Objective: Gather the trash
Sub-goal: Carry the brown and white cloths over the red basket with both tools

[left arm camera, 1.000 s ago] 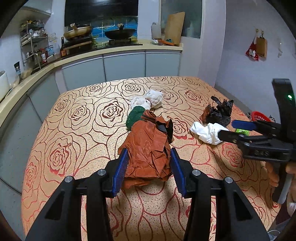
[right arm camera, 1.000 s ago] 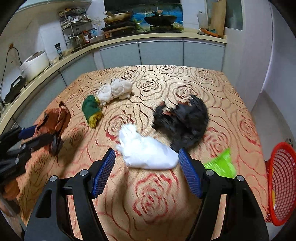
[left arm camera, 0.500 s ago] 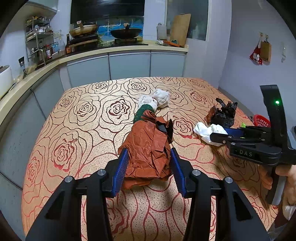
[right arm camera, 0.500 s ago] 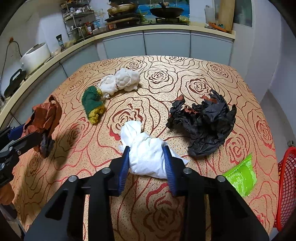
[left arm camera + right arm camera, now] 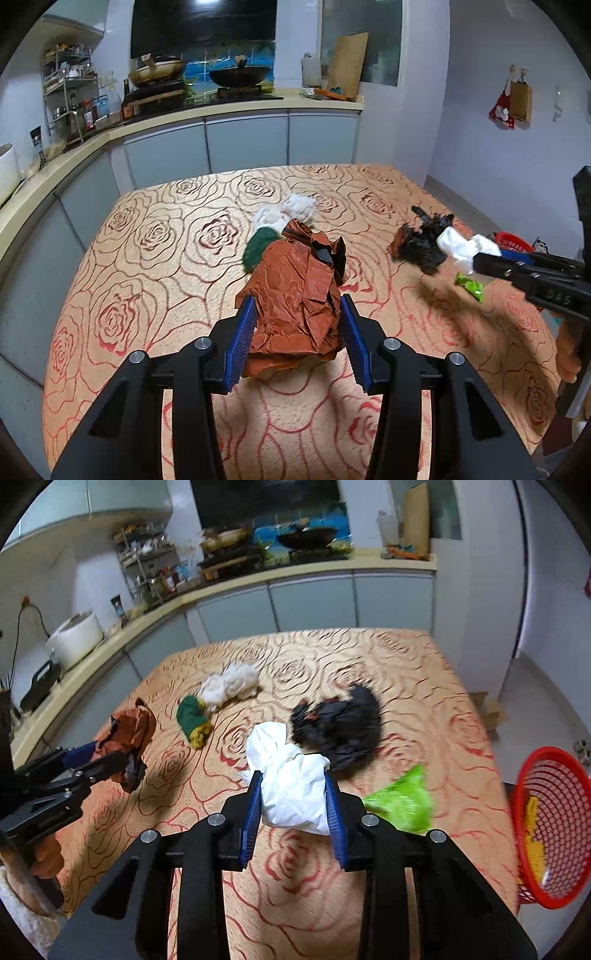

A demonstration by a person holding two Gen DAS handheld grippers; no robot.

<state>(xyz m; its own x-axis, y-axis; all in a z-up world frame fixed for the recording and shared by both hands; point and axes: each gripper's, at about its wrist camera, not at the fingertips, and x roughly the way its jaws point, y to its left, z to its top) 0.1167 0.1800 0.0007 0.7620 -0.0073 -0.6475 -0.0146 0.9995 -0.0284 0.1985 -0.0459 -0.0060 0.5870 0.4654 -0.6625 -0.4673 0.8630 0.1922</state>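
My left gripper [image 5: 297, 332] is shut on a crumpled brown bag [image 5: 295, 295] and holds it above the table; it also shows in the right wrist view [image 5: 127, 734]. My right gripper [image 5: 293, 808] is shut on a white crumpled bag [image 5: 291, 779], lifted off the table; it also shows in the left wrist view [image 5: 461, 249]. On the rose-patterned table [image 5: 406, 672] lie a black bag [image 5: 340, 725], a green wrapper [image 5: 402, 801], a green-yellow wad [image 5: 192, 720] and a white wad [image 5: 232, 683].
A red mesh basket [image 5: 546, 819] with something yellow inside stands off the table's right edge. A kitchen counter [image 5: 147, 122] with pans, a rack and a rice cooker [image 5: 75, 638] runs along the back and left.
My right gripper closed on the white bag and lifted it off the table. My left gripper raised the brown bag higher. The view has swung toward the red basket.
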